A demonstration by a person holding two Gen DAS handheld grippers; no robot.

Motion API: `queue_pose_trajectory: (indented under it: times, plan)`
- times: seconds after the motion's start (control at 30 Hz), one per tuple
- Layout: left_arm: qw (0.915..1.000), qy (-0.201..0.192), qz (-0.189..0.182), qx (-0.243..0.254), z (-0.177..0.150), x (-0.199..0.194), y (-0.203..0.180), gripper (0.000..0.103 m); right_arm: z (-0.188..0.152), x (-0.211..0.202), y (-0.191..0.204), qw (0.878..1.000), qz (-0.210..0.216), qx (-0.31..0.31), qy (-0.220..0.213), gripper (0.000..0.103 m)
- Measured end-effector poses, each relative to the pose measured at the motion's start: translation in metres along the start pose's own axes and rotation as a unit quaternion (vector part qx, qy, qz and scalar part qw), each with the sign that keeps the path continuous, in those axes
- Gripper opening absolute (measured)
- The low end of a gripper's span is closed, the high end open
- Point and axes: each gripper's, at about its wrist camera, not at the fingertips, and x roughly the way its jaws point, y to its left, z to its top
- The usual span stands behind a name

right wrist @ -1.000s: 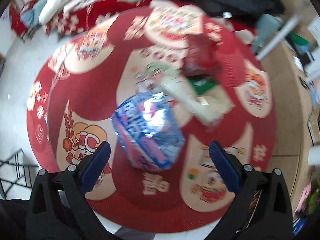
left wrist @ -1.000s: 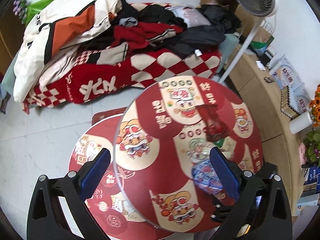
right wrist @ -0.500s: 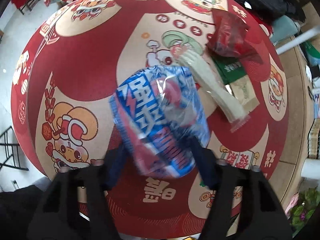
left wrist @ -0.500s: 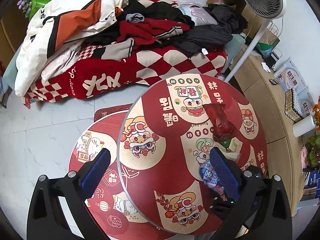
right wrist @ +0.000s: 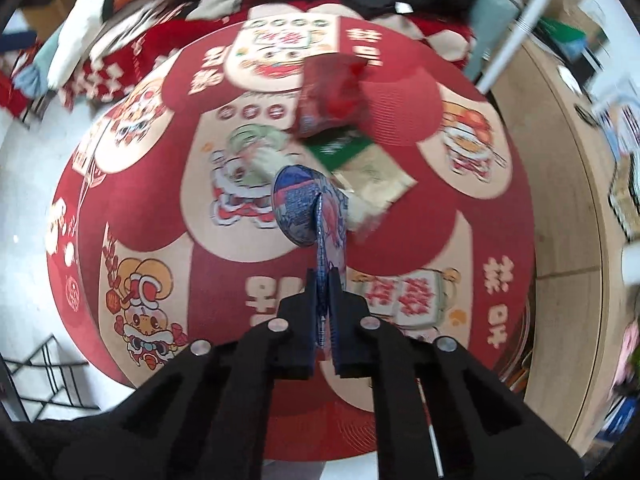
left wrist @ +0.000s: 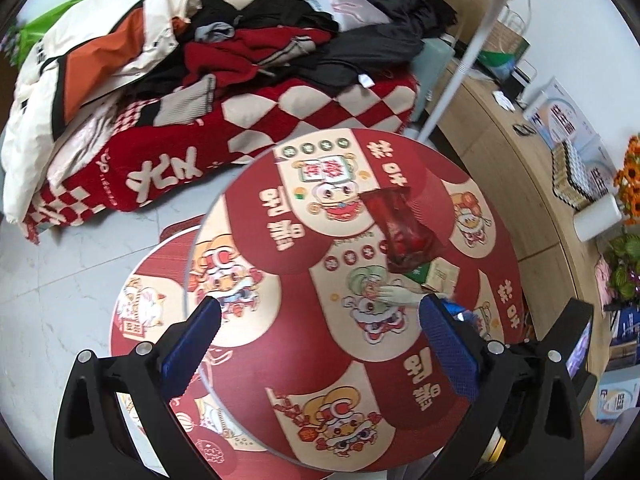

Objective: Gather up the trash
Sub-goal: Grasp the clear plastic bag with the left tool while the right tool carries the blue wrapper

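Note:
My right gripper [right wrist: 325,280] is shut on a blue snack bag [right wrist: 306,210] and holds it above the round red table [right wrist: 160,216]. A red wrapper [right wrist: 332,98], a green packet [right wrist: 340,148], a gold packet [right wrist: 374,180] and a pale wrapper [right wrist: 264,160] lie on the table beyond it. My left gripper [left wrist: 316,328] is open and empty above the table [left wrist: 320,248]. The red wrapper [left wrist: 404,230] and pale wrapper [left wrist: 400,294] lie ahead of it; the blue bag [left wrist: 460,314] peeks out behind its right finger.
A bed with a red checked blanket [left wrist: 280,120] and piled clothes [left wrist: 240,48] stands behind the table. A white fan pole [left wrist: 452,84] and a wooden counter [left wrist: 520,184] with boxes are at the right. A lower red round table [left wrist: 152,304] sits left.
My right gripper closed on the blue snack bag and lifted it off the table. The left gripper moved in over the table and stayed open.

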Motion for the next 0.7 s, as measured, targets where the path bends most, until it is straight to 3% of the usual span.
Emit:
queue_pose_trajectory:
  times: [0.3,0.57,0.7]
  plan:
    - [0.9983,0.048,-0.031,0.013,0.000,0.050,-0.044,0.094,-0.012,-0.026,-0.060,0.993,0.010,0.116,-0.026,0.009]
    - [0.9891,0.129,-0.046,-0.054,-0.015,0.134,-0.086,0.072,-0.034,-0.036,-0.115,0.983,-0.006,0.181,-0.038,0.009]
    - [0.9823,0.145,-0.031,-0.115,-0.017,0.166,-0.093,0.068,-0.047,-0.039,-0.148,0.978,-0.021,0.203,-0.039,0.009]
